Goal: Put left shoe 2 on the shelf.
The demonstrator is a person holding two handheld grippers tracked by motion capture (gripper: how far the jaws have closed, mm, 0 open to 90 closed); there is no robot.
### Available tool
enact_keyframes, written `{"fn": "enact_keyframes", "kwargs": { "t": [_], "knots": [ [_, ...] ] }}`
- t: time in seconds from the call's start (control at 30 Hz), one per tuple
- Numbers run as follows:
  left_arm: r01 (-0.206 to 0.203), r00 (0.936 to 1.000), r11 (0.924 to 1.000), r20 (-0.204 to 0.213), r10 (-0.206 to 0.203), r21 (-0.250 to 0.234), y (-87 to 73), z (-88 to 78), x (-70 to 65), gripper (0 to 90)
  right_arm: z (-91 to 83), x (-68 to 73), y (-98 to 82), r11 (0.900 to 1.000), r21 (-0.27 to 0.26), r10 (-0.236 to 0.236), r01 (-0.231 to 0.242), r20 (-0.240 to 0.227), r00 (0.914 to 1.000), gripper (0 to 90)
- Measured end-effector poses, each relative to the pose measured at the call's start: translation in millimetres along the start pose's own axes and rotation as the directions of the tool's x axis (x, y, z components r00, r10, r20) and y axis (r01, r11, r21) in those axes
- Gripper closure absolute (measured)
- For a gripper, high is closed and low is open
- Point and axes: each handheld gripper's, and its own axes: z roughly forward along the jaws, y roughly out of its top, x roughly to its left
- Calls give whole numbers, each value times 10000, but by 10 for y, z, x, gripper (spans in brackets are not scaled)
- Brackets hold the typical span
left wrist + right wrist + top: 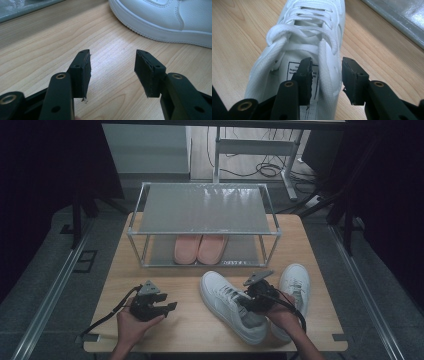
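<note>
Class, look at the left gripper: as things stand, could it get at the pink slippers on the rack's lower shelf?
Probably yes. The left gripper, jaws open and holding nothing, has bare table between it and the pink slippers, and the rack is open at the front, though the top shelf hangs low.

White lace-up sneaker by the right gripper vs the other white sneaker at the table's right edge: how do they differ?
The white lace-up sneaker lies angled, toe toward the table's middle; the other white sneaker points toward the metal shelf rack. The right gripper straddles the first sneaker's collar wall, pads not pressing; the second lies untouched. Both rest on the wooden table.
</note>
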Motion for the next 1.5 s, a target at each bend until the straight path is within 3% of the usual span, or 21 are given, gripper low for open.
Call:
{"fn": "enact_keyframes", "kwargs": {
  "t": [0.33,0.63,1.2,1.5],
  "knots": [
    [-3,10000,10000,-28,3,11,0,3,1,476,26,-8,1,9998,90,164,-165,118,9998,744],
    [-11,10000,10000,-50,11,26,0,5,3,476,20,10,-9,9999,-47,127,-125,350,9993,773],
    [25,10000,10000,-81,-26,-60,4,-27,9,477,-92,122,27,9924,-1162,411,-394,124,9991,789],
    [10,10000,10000,-76,-11,-30,3,-17,9,477,-161,159,85,9866,-1598,297,-341,-295,9991,791]
  ]
}}
